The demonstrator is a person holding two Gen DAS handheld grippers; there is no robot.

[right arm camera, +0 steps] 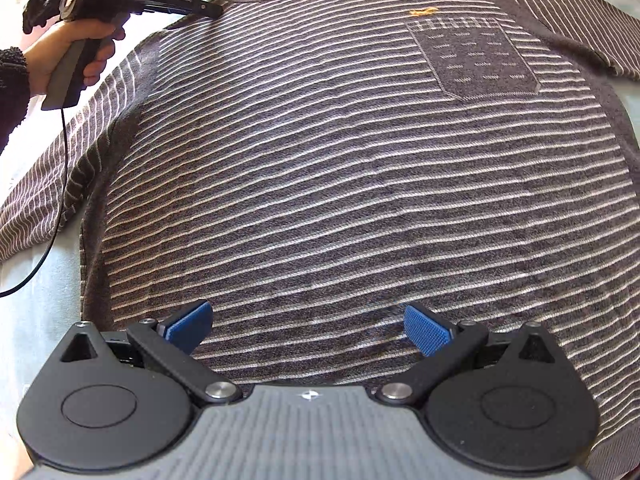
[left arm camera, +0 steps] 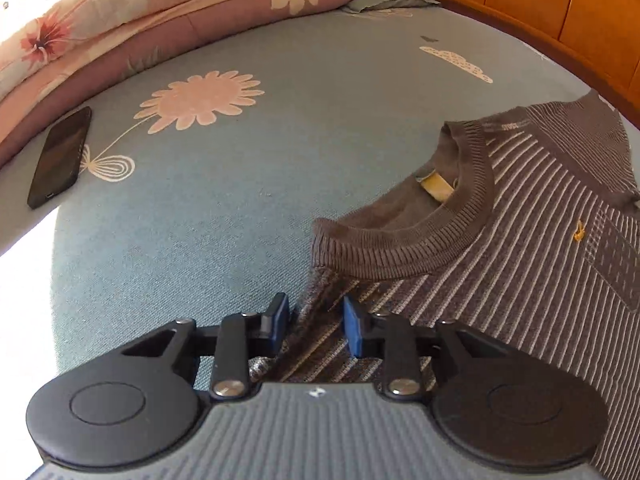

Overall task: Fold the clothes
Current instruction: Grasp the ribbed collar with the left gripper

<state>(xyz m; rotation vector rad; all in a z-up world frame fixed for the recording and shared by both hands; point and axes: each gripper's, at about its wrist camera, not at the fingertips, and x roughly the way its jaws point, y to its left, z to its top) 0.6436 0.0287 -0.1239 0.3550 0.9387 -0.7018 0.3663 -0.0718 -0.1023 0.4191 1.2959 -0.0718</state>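
Note:
A grey sweater with thin white stripes (right arm camera: 340, 160) lies face up and spread flat on the bed; its chest pocket (right arm camera: 472, 56) is at the upper right. In the left wrist view the sweater (left arm camera: 520, 240) fills the right side, its ribbed collar (left arm camera: 400, 248) raised. My left gripper (left arm camera: 316, 320) is shut on the shoulder fabric just beside the collar, with striped knit pinched between its blue pads. The right wrist view shows that left gripper (right arm camera: 212, 10) held by a hand (right arm camera: 68, 52) at the sweater's top left. My right gripper (right arm camera: 308, 328) hangs open over the lower front, holding nothing.
A black phone (left arm camera: 60, 156) lies on the blue flowered sheet (left arm camera: 200, 220) at the left. Folded floral quilts (left arm camera: 120, 20) are stacked along the far side. A wooden headboard (left arm camera: 560, 8) borders the bed at the top right. A black cable (right arm camera: 60, 160) trails from the left gripper.

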